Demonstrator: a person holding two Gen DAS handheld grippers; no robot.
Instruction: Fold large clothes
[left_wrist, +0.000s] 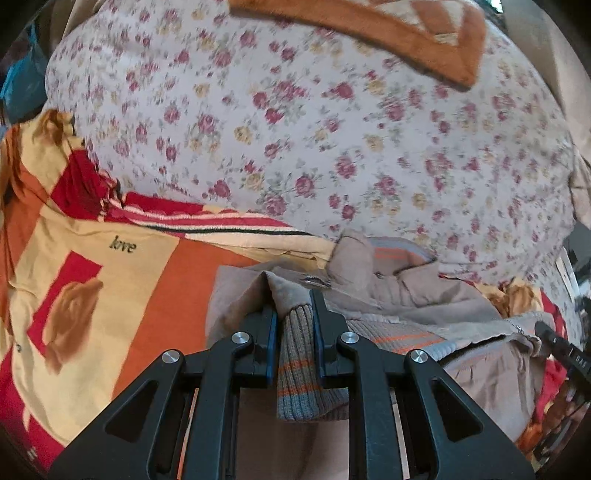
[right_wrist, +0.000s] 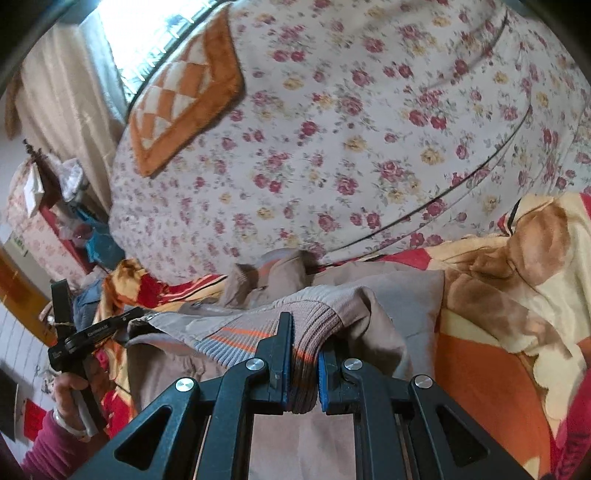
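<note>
**Clearance around the bed: cloth on every side**

Ahead at twelve o'clock the flowered quilt (left_wrist: 332, 147) swells up high and blocks passage forward. An orange checked cushion (right_wrist: 184, 99) lies on top of it at eleven o'clock. At nine o'clock from the left gripper (left_wrist: 293, 325), the "love" bedsheet (left_wrist: 110, 280) lies flat and open; room to pass there. At three o'clock from the right gripper (right_wrist: 304, 354), the bunched rose blanket (right_wrist: 517, 258) rises as a soft obstacle. The tan jacket (left_wrist: 406, 291) fills the ground between both grippers.
</note>
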